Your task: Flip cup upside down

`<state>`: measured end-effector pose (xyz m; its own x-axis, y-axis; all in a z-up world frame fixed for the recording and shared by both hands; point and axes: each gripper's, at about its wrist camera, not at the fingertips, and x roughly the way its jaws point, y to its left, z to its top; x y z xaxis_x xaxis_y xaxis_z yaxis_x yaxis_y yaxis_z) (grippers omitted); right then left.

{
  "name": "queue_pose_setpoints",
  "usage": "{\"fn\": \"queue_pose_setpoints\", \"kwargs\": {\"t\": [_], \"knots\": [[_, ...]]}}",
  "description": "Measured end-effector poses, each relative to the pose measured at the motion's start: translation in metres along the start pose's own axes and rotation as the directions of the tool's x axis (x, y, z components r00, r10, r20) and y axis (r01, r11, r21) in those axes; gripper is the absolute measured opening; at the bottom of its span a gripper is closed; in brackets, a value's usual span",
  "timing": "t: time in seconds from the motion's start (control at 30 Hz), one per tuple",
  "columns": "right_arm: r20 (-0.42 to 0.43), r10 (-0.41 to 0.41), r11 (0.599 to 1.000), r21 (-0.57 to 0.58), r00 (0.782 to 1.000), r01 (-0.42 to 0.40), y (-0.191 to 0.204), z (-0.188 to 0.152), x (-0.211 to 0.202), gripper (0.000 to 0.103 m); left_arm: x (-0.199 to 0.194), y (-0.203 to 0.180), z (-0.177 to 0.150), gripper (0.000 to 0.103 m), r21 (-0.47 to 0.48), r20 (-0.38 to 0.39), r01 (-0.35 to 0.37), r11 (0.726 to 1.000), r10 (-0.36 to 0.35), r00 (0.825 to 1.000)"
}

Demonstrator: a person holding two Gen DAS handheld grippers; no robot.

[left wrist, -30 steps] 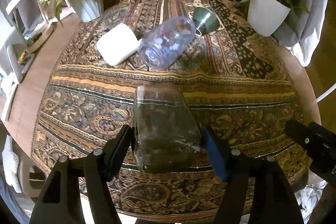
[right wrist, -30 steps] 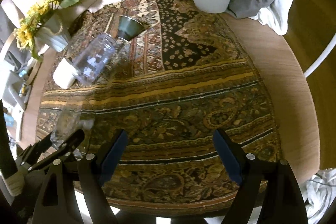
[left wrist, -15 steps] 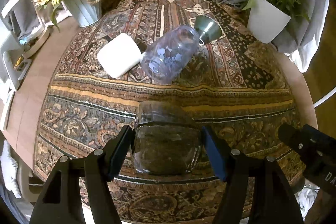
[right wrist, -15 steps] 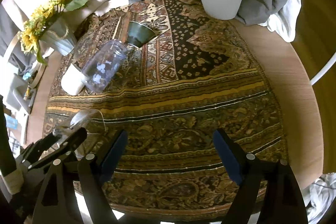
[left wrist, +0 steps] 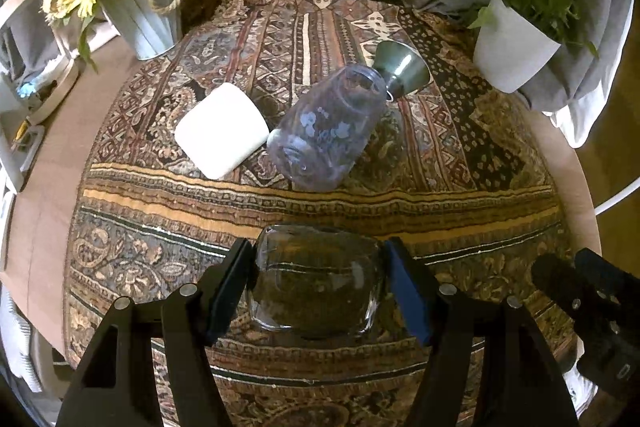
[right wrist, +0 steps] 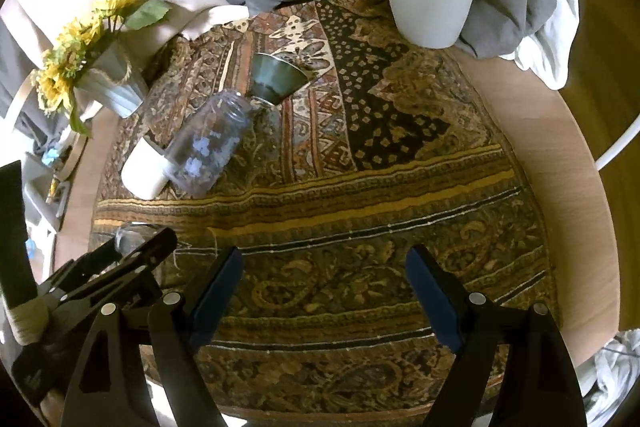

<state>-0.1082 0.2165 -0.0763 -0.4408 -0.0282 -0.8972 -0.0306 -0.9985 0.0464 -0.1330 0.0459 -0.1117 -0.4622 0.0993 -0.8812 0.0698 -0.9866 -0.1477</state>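
Glass cup (left wrist: 316, 287) clamped in the left claw (left wrist: 318, 291) over the bench's (left wrist: 44, 211) near edge, long axis pointing away. One jar (left wrist: 326, 131) beyond, one white cup (left wrist: 222, 129), one funnel (left wrist: 398, 71). Right view: right claw (right wrist: 324, 293) gaping, gripping nothing; two plant pots (right wrist: 430, 3).

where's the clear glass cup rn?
In the left wrist view the clear glass cup sits low and central, between the left gripper fingers, over the patterned cloth, nearer the camera than the purple jar.
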Motion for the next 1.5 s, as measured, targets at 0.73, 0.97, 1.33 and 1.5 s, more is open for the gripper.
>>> {"fn": "queue_pose_setpoints", "kwargs": {"t": [0.73, 0.97, 1.33, 1.5], "knots": [[0.032, -0.084, 0.995, 0.065, 0.996, 0.081, 0.009, -0.002, -0.012, 0.084, -0.01, 0.012, 0.008, 0.089, 0.019, 0.036, 0.039, 0.999, -0.04, 0.999], [0.111, -0.103, 0.992, 0.084, 0.988, 0.094, 0.022, -0.009, -0.052, 0.09, -0.069, 0.025, 0.002, 0.103, 0.045, 0.157, -0.064, 0.997, 0.056, 0.986], [0.139, -0.037, 0.999, -0.02, 0.99, 0.04, 0.07, -0.031, -0.094, 0.096, -0.122, 0.065, -0.025, 0.103, 0.008, 0.171, -0.132, 0.991, 0.128, 0.977], [0.181, -0.025, 0.999, -0.018, 0.983, 0.028, 0.078, -0.043, -0.111, 0.096, -0.138, 0.072, -0.04, 0.103, 0.004, 0.168, -0.114, 0.993, 0.112, 0.979]]}}
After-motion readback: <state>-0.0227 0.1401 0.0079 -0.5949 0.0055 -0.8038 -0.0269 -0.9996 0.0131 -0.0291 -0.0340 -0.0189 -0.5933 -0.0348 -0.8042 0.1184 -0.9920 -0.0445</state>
